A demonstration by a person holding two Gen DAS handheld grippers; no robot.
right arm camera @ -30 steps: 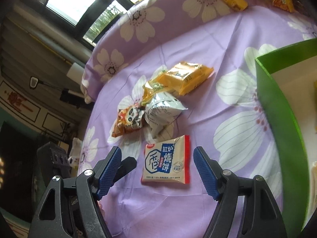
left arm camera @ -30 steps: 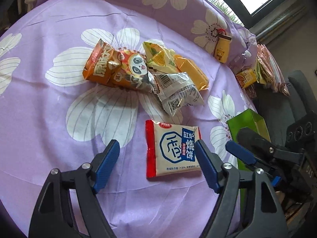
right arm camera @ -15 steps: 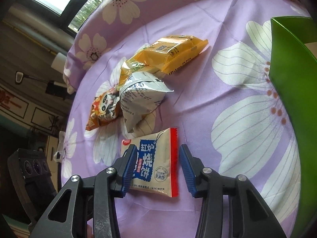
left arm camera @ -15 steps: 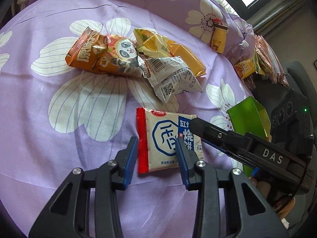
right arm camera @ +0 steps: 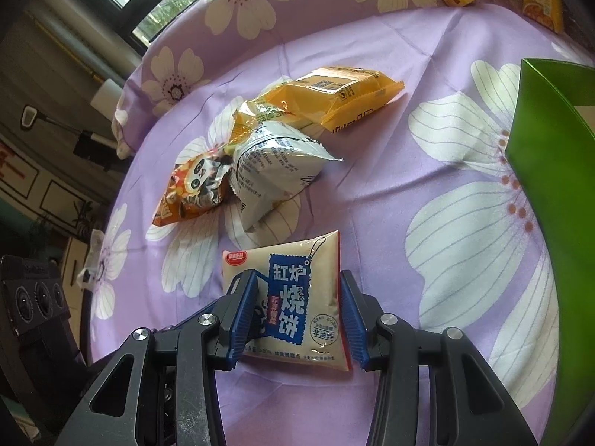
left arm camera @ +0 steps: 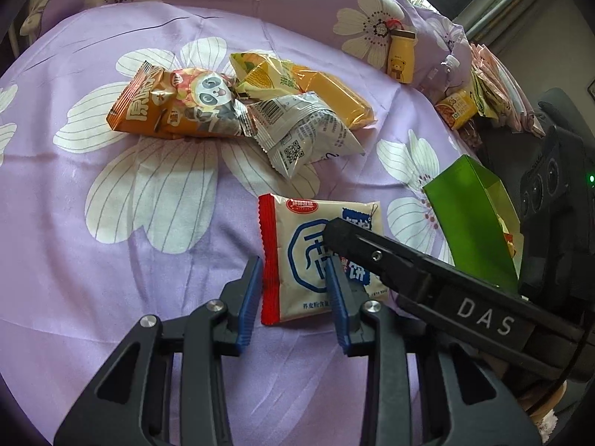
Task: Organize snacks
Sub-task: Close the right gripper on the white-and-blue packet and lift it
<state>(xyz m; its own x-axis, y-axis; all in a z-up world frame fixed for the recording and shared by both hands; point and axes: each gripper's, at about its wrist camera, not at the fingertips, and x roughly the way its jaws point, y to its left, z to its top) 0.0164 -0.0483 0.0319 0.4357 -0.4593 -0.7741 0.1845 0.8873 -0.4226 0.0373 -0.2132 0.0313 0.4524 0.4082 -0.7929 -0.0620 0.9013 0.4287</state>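
I see the green box (left arm camera: 470,223) open at my right, on the purple flowered cloth (left arm camera: 111,223); something yellow shows inside, I cannot tell what; my right gripper (right arm camera: 299,314) pinches the cream biscuit packet (right arm camera: 297,297) by both sides; my left gripper (left arm camera: 293,297) straddles its red-edged end, fingers narrowed, contact unclear; the packet lies flat, long axis pointing toward the other snack bags (left arm camera: 238,111).

Tongs (right arm camera: 297,316) astride biscuit packet (right arm camera: 293,304)
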